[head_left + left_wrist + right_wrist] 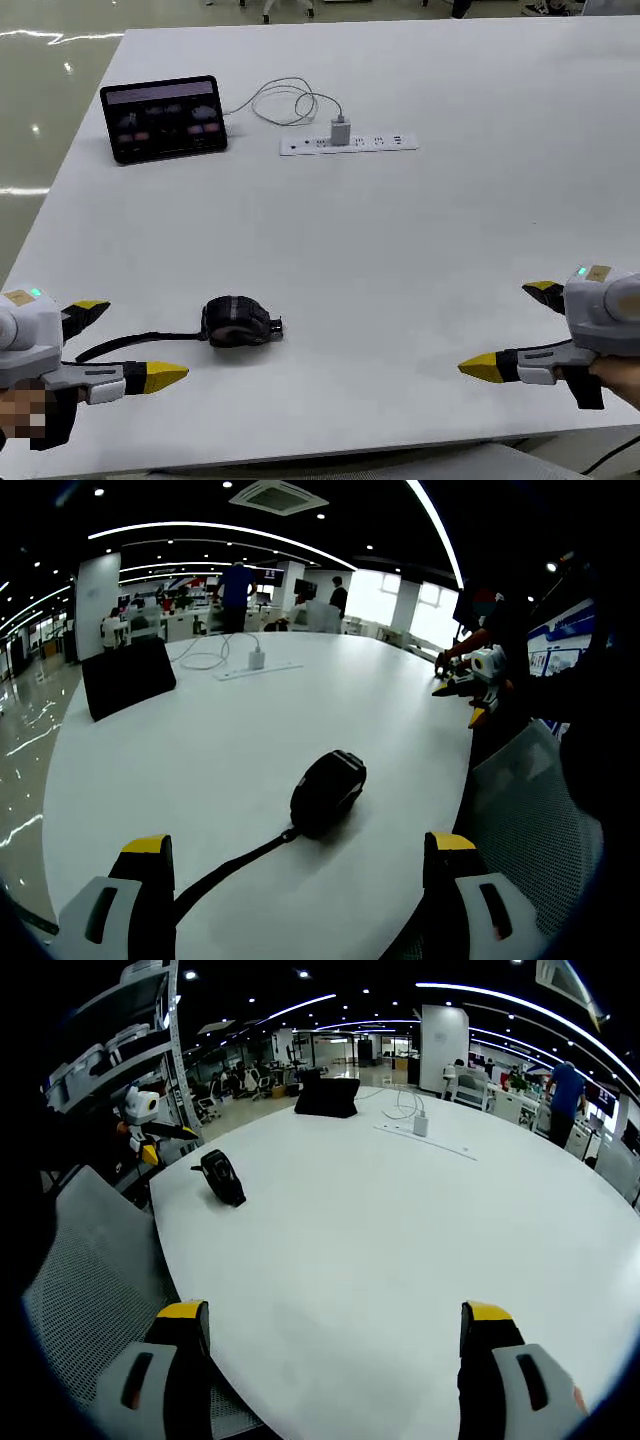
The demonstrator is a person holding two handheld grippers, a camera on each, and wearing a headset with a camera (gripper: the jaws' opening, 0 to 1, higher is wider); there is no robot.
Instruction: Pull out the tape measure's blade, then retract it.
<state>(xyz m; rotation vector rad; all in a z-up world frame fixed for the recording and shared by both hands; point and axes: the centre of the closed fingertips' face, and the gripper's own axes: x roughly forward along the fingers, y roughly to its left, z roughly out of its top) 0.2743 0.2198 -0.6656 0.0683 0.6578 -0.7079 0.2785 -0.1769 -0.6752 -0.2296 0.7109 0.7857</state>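
Tape measure (238,322) sits lower left, blade in; left gripper (145,340) and right gripper (493,328) both wide, empty; suggest left clamps it, right pinches blade tip, pulls straight.

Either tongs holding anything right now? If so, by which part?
Nothing held. Left tongs and right tongs are both open. The tape measure lies on the table, its strap trailing between the left jaws, ungripped.

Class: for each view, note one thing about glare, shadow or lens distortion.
Head view: glare streaks the glossy floor at left; the tape measure casts a soft shadow. Left gripper view: fisheye curves the table edge. Right gripper view: ceiling light strips bow.
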